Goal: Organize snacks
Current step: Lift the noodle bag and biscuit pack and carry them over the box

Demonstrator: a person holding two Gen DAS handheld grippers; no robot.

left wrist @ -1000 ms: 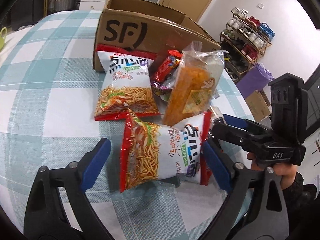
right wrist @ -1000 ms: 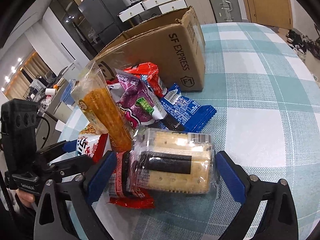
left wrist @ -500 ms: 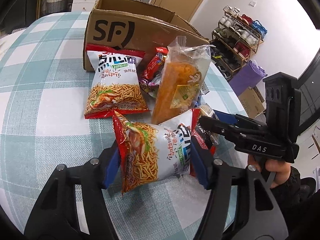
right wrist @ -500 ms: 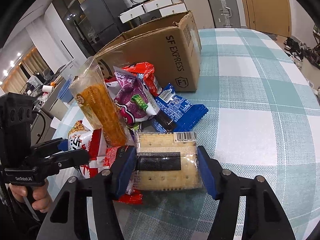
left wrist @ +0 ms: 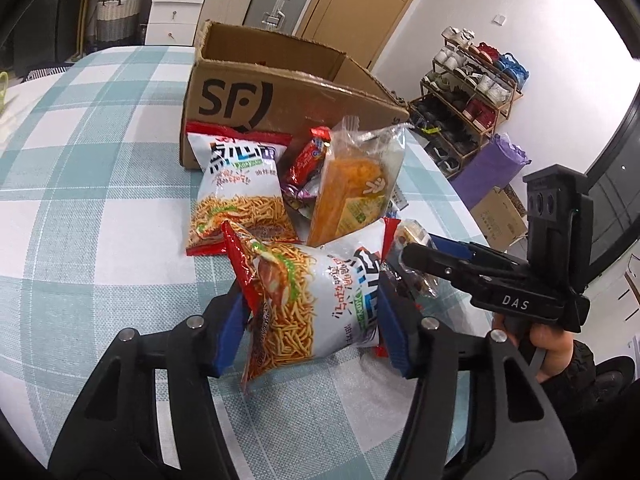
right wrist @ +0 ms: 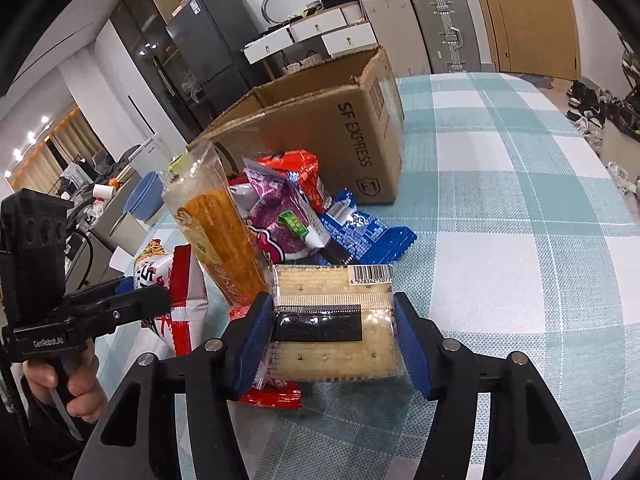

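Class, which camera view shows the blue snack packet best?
The right wrist view: the blue snack packet lies flat and plain to see, beside the cardboard box. In the left wrist view other snacks hide it almost entirely.

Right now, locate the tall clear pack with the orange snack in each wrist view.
Left wrist: the orange snack pack stands at centre, leaning, behind the held noodle bag.
Right wrist: left of centre, behind the held cracker pack.
Shared landmark: the cardboard box behind.
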